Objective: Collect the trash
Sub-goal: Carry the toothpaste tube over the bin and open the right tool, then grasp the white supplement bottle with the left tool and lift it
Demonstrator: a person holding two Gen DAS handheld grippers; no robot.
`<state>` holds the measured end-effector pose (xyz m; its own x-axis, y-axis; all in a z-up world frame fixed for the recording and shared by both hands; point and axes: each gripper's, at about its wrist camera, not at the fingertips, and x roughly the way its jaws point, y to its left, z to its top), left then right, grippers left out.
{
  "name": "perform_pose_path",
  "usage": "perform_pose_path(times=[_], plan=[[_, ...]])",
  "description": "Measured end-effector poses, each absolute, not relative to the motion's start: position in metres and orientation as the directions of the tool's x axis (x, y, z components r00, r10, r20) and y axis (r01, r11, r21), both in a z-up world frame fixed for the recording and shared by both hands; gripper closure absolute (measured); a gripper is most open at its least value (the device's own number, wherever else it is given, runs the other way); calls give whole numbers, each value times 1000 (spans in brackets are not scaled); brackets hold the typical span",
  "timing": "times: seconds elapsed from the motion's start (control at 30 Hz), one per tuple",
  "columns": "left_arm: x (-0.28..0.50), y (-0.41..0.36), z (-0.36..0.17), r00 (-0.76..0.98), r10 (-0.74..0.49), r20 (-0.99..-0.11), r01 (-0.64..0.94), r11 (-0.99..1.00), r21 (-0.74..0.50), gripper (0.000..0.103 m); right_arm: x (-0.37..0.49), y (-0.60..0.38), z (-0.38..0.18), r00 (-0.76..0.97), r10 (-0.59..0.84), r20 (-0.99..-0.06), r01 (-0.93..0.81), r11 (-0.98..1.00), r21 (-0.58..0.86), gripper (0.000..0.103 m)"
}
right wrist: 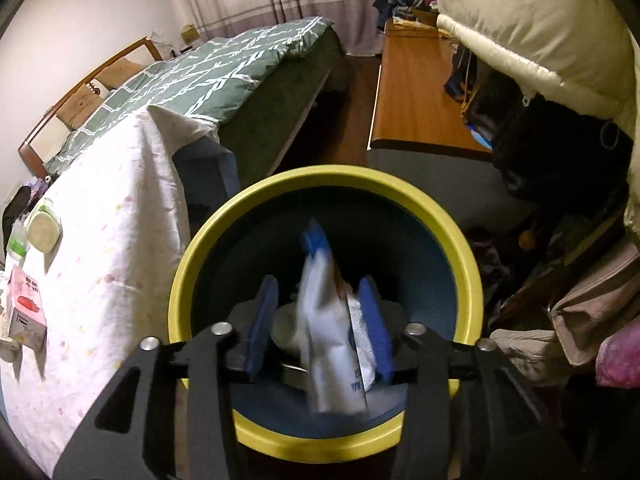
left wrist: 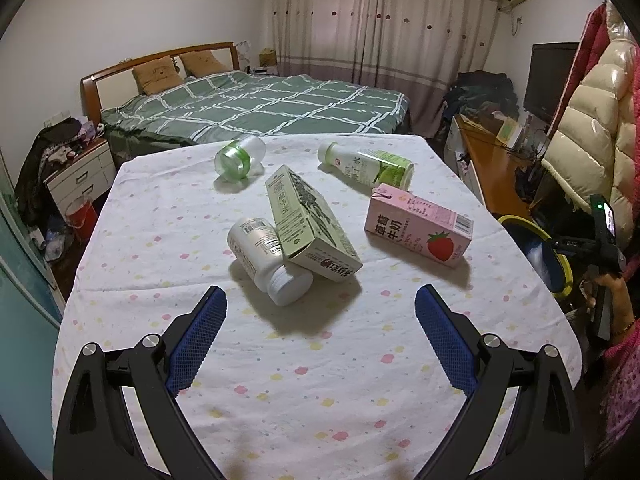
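Between the blue pads of my right gripper point(right wrist: 322, 320) a blurred white-and-blue packet point(right wrist: 332, 344) hangs right over the yellow-rimmed bin point(right wrist: 280, 184); the pads stand partly apart and seem clear of it, so I judge it is dropping in, with something pale already at the bottom. Left to collect on the table point(left wrist: 320, 380) are a white pill bottle point(left wrist: 264, 260) with a green box point(left wrist: 308, 224) leaning on it, a pink strawberry carton point(left wrist: 420, 226), a green drink bottle point(left wrist: 368, 166) and a clear jar point(left wrist: 240, 158). My left gripper point(left wrist: 320, 312) is spread wide and empty, the pill bottle just beyond its tips.
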<state>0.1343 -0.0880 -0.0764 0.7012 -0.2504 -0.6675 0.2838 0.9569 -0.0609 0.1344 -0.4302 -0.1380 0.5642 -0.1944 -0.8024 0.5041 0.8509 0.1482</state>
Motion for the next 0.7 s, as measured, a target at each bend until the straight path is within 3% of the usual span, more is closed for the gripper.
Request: perform_pose_path(times=[0.5,0.7], plan=[[166,-84,-96,663,-244,-708,262,961,-86,9,132,-408,-131,585,-191,-788,458,880,127,59],[184,-91,-110,654,-203,-729,281,959,-15,9,132,-404,-131,591,-171,-788,442,886,138,59]])
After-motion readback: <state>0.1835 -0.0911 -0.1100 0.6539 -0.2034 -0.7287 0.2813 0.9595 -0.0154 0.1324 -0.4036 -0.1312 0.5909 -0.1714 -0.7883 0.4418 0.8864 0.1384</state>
